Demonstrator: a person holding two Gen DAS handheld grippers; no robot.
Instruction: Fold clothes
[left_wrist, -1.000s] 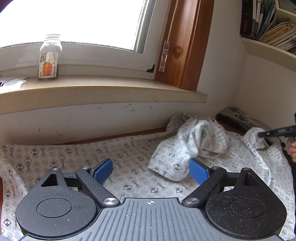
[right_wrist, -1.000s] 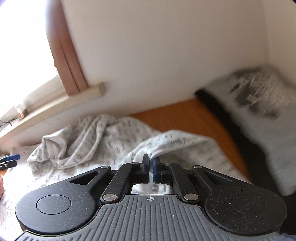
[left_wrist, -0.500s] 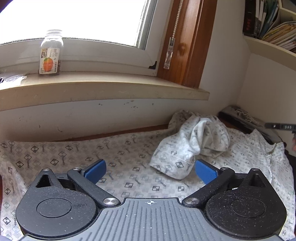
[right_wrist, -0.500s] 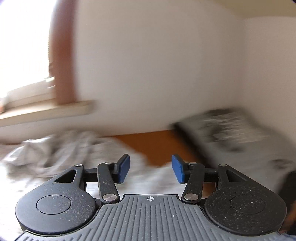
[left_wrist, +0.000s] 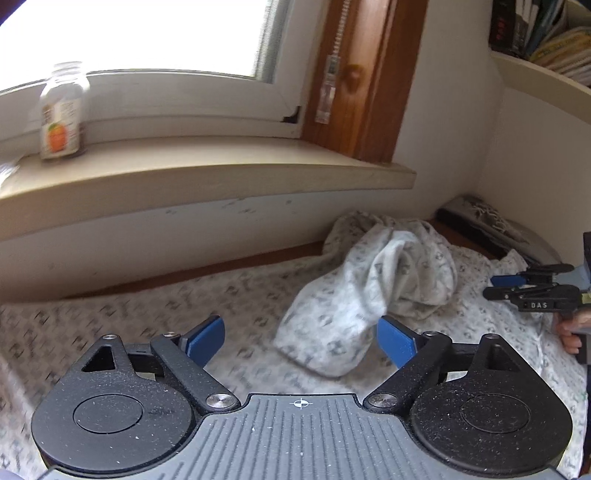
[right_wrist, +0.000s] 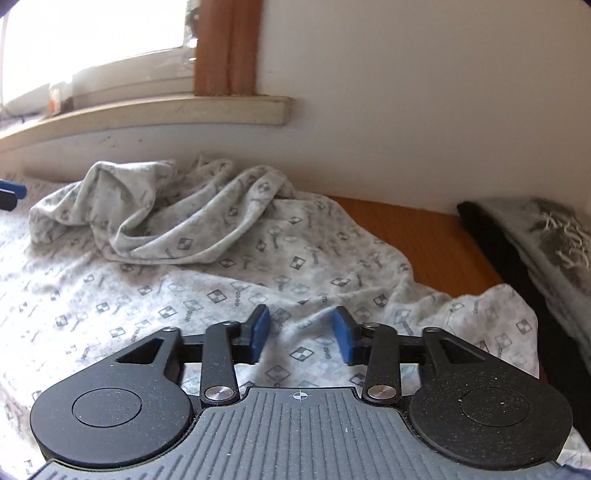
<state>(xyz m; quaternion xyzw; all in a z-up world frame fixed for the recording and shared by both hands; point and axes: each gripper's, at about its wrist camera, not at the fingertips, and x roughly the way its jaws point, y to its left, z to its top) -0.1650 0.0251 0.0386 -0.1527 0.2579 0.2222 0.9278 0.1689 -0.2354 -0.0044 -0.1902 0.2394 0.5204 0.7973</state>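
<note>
A white garment with a grey checked-square print (left_wrist: 155, 317) lies spread on the surface, and it also shows in the right wrist view (right_wrist: 155, 295). Its sleeve or upper part is bunched in a heap (left_wrist: 369, 295) near the wall, seen also in the right wrist view (right_wrist: 155, 218). My left gripper (left_wrist: 301, 338) is open and empty, low over the cloth just in front of the heap. My right gripper (right_wrist: 301, 334) is open and empty over the flat cloth near its right edge. It shows in the left wrist view (left_wrist: 532, 288) at the far right.
A window sill (left_wrist: 184, 177) juts out above the surface with a juice bottle (left_wrist: 62, 114) on it. A dark folded blanket (right_wrist: 535, 243) lies at the right. Bare orange wood (right_wrist: 417, 240) shows between garment and blanket. A bookshelf (left_wrist: 543, 40) hangs at the upper right.
My right gripper opened and let go of the garment's edge, then swung back left over the cloth. My left gripper opened wider and shifted slightly.
</note>
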